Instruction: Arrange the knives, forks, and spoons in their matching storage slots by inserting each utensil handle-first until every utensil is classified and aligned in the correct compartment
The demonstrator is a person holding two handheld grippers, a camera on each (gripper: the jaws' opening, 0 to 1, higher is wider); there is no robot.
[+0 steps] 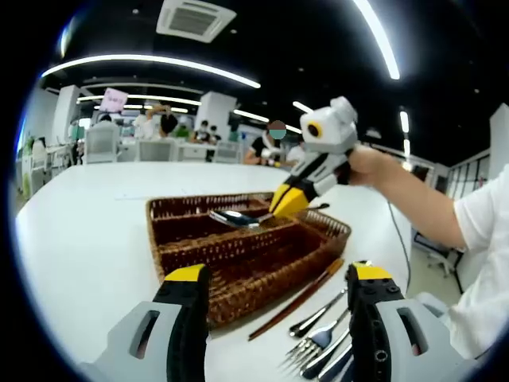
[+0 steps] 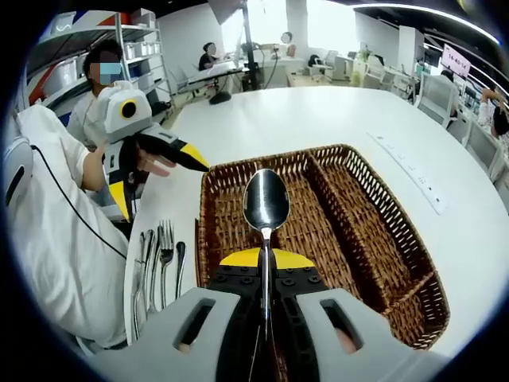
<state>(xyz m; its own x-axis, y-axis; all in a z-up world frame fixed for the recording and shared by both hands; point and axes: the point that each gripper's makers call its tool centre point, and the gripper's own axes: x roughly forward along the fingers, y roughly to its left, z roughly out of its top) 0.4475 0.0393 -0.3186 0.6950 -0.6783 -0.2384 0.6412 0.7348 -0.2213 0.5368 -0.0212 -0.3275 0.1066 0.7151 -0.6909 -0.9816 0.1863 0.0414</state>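
Open-plan office, white round table [image 2: 334,119]. Right gripper [image 2: 266,267] is clamped on a polished steel spoon [image 2: 266,203] above the brown wicker compartment tray [image 2: 398,263]; left gripper [image 1: 274,290] stands wide, empty. Risk: bowl leads, so handle-first insertion could fail.

Your left gripper [image 1: 274,306]: jaws spread wide apart, nothing between them, pointing forward and level. In right gripper view it [image 2: 159,171] sits off to left, jaws parted, your left hand [image 2: 151,163] wrapped round its grip, arm bent in white sleeve.

Your right gripper [image 2: 266,267]: jaws closed tight, pinching spoon [image 2: 266,203] by handle, bowl forward. In left gripper view it [image 1: 290,199] angles downward, your right hand [image 1: 370,167] behind it, forearm extended from white sleeve.
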